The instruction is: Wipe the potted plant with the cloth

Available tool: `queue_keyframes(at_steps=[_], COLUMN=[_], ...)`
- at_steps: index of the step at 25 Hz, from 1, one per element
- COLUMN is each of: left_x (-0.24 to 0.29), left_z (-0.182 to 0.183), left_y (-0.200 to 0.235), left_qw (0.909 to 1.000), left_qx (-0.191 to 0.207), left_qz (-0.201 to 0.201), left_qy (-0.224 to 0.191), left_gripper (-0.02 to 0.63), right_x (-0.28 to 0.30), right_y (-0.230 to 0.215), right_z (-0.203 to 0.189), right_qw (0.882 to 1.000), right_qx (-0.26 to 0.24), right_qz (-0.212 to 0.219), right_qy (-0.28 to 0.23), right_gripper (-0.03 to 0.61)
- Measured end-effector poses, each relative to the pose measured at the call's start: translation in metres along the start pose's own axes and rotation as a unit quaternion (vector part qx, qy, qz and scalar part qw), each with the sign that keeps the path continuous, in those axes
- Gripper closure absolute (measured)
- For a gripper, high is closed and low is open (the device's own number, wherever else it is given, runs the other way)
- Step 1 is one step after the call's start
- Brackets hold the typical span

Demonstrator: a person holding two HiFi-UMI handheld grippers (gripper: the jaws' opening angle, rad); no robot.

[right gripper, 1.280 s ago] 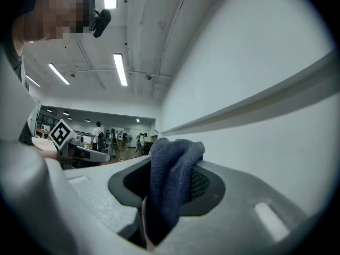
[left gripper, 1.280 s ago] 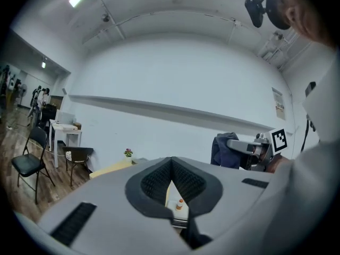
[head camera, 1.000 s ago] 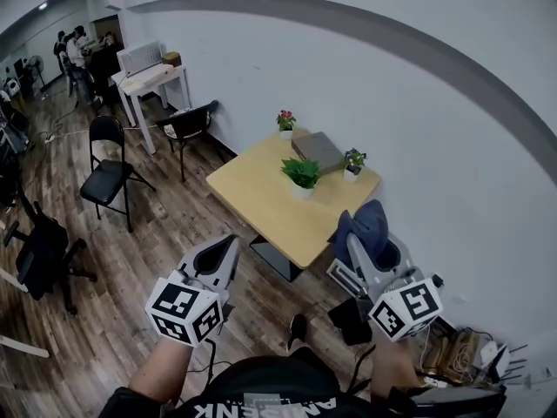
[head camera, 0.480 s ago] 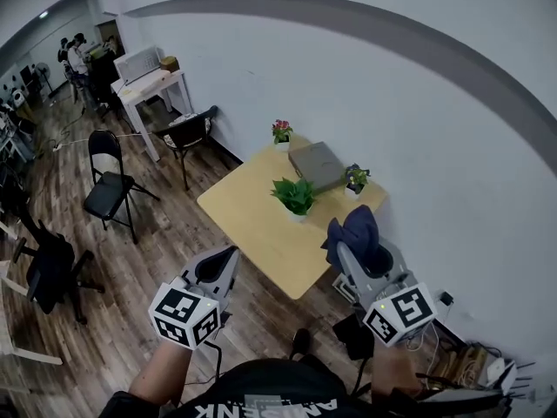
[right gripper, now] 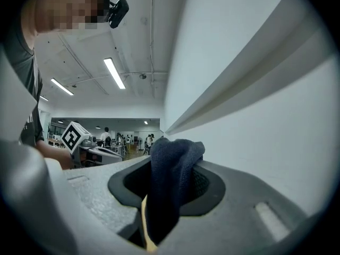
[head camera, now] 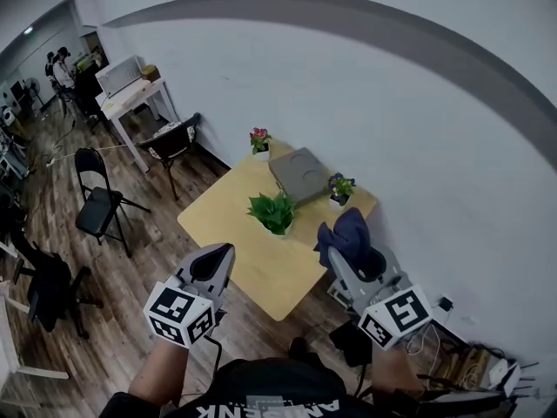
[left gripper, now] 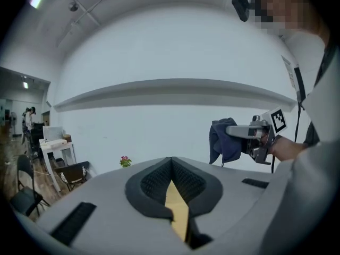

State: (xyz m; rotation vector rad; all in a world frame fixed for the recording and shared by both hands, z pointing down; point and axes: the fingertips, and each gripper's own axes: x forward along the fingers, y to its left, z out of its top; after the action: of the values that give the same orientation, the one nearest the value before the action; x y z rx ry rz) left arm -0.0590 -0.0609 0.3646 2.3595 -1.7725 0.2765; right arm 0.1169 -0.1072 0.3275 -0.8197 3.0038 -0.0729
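A green leafy potted plant [head camera: 272, 212] stands near the middle of a light wooden table [head camera: 228, 225]. My right gripper [head camera: 338, 258] is shut on a dark blue cloth [head camera: 348, 236], held in the air over the table's near right corner, short of the plant. The cloth [right gripper: 171, 182] bunches over the jaws and hangs between them in the right gripper view. My left gripper [head camera: 219, 255] is shut with nothing in it, in the air by the table's near left edge. Its jaw tips [left gripper: 171, 163] meet, and the cloth [left gripper: 223, 140] shows off to the right.
Also on the table are a pink-flowered pot [head camera: 259, 139] at the far corner, a small purple-flowered pot [head camera: 338, 186] by the wall and a flat grey case [head camera: 300, 174]. Folding chairs [head camera: 96, 203] and a white desk [head camera: 130, 94] stand to the left. Cables [head camera: 487, 368] lie at lower right.
Both grippers have come closer to the table, so it sits nearer and further left in the head view. The cloth stays in the right gripper; both stay shut.
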Motion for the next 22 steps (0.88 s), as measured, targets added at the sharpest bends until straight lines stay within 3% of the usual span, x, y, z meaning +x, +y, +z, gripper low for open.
queue_keyframes(at_steps=[5,11,17,22], left_x=[0.022,0.041,0.058,0.075], left_z=[-0.001,0.004,0.013,0.008], left_y=[0.016,0.053,0.094,0.114], left_qw=[0.9985,0.9994,0.997,0.9932], left_qx=[0.048,0.025,0.044,0.034], left_qz=[0.011,-0.022,-0.063,-0.111], left_qy=[0.022,0.005,-0.003,-0.008], left_gripper=[0.612,0.612,0.612,0.612], right_x=[0.023,0.057,0.086,0.106], right_y=[-0.014,-0.016,-0.019,-0.017], right_z=[0.0,0.003,0.012,0.007], right_qw=[1.0,1.0,0.997,0.993], right_qx=[-0.002,-0.008,-0.007,-0.008], right_qz=[0.006,-0.018,-0.083,-0.117], right_qy=[0.006,0.012,0.006,0.02], right_gripper=[0.449,0.449,0.449,0.449])
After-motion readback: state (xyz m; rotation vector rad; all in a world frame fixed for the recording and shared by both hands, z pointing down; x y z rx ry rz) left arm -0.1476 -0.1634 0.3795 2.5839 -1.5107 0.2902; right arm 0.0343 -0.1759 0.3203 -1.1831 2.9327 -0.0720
